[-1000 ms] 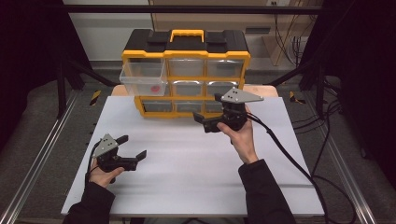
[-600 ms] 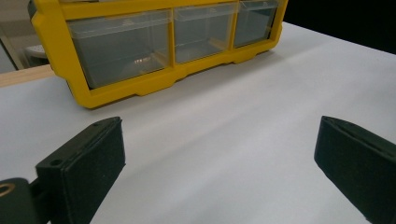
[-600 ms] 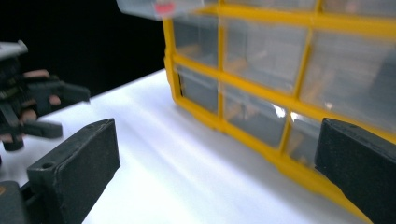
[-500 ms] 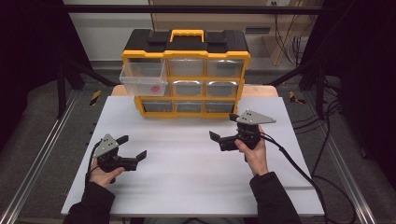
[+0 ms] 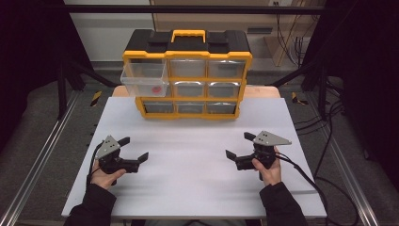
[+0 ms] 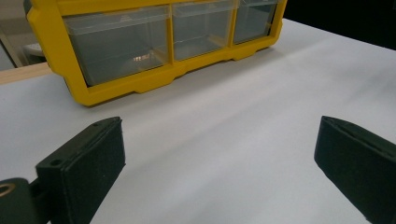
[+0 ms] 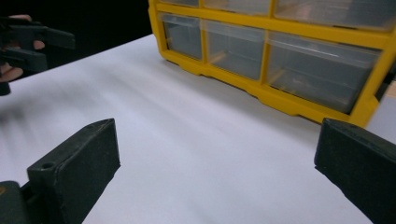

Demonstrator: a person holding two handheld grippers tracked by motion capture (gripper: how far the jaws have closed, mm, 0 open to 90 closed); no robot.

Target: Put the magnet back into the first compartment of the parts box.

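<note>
High view: left tool and right tool both spread wide, holding nothing, near the worktop front edge, well apart from the yellow organizer; its long side runs along the back edge, one drawer pulled out toward the person, bare room between. Left gripper view: organizer ahead-left. Right gripper view: organizer ahead-right.

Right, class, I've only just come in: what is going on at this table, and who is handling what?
A person sits at a white table with a two-jaw gripper in each hand. The left gripper and right gripper both rest low over the table, jaws open, holding nothing. Behind them stands a yellow drawer organizer. Its top-left drawer is pulled out, with something small and red inside; the other drawers look shut.
</note>
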